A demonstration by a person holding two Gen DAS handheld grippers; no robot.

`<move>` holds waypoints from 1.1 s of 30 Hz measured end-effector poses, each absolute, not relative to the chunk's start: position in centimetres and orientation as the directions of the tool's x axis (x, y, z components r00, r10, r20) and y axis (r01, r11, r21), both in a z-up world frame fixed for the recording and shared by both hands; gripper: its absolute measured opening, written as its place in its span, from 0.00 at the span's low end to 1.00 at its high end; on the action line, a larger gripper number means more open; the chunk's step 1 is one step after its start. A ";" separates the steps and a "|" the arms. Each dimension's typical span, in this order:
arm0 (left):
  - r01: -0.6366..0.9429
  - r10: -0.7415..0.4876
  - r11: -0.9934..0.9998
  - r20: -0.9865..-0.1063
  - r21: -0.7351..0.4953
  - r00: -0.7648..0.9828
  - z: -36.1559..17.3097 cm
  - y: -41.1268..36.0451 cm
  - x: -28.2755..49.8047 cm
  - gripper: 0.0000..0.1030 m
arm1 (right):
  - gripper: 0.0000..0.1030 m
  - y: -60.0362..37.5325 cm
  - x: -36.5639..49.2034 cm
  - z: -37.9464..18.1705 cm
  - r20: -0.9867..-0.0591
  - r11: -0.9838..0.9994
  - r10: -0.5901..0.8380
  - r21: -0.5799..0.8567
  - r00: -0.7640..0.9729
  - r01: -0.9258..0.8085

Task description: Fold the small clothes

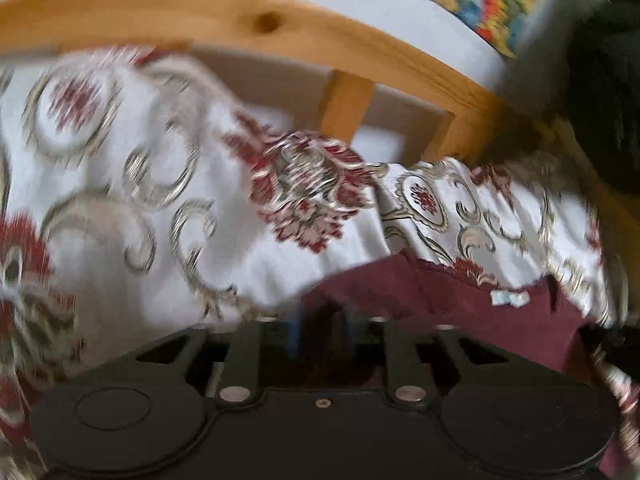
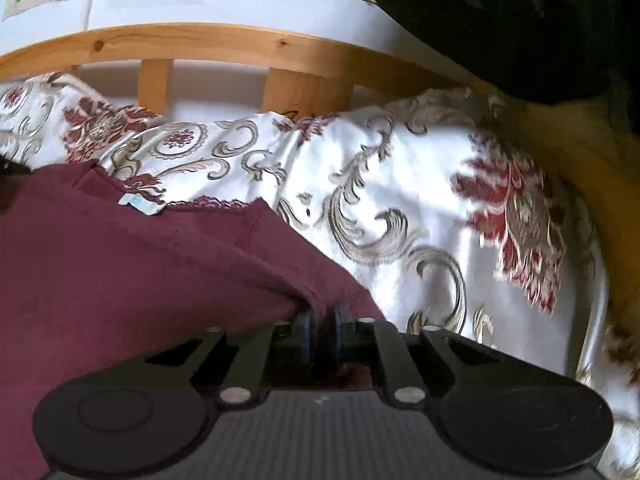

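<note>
On the white satin bedspread with red floral scrolls (image 2: 400,208), the maroon knit garment (image 2: 120,260) lies stretched between my hand-held grippers, right (image 2: 320,320) and left (image 1: 320,320), each pinching a bunched edge; uneven pulling on slippery satin could slip fabric free, skewing the fold.

Left gripper (image 1: 320,328) and right gripper (image 2: 322,320) both seemingly clamped

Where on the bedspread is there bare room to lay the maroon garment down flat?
Free: the patterned bedspread right of the maroon garment, out to the yellow fabric; and the stretch left of the garment up to the wooden rail. Crowded: around the right gripper and left gripper, both pinching bunched garment cloth.
</note>
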State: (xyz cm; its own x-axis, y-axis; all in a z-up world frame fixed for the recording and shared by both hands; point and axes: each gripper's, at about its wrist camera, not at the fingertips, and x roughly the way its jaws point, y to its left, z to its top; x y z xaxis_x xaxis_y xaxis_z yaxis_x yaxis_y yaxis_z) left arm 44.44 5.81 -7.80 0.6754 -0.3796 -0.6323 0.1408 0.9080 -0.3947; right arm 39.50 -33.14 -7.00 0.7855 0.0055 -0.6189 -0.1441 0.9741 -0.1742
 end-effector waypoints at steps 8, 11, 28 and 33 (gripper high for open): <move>0.121 -0.442 0.835 -0.521 -0.537 0.730 -4.5 9.3 41.9 0.95 | 0.77 -37.6 37.3 -4.3 -0.577 0.998 0.056 0.043 0.815 -0.038; 0.116 -0.414 0.850 -0.516 -0.513 0.750 -2.8 8.9 40.0 0.99 | 0.90 -38.7 34.5 -3.0 -0.553 0.997 0.064 0.076 0.830 -0.026; 0.098 -0.365 0.913 -0.688 -0.396 0.627 0.7 -0.7 30.2 0.99 | 1.00 -38.5 21.4 -0.4 -0.509 0.966 0.108 0.255 0.854 0.030; 0.054 -0.388 0.887 -0.677 -0.458 0.626 1.2 -1.4 27.7 0.99 | 1.00 -36.7 21.5 -2.1 -0.518 0.972 0.163 0.230 0.840 -0.046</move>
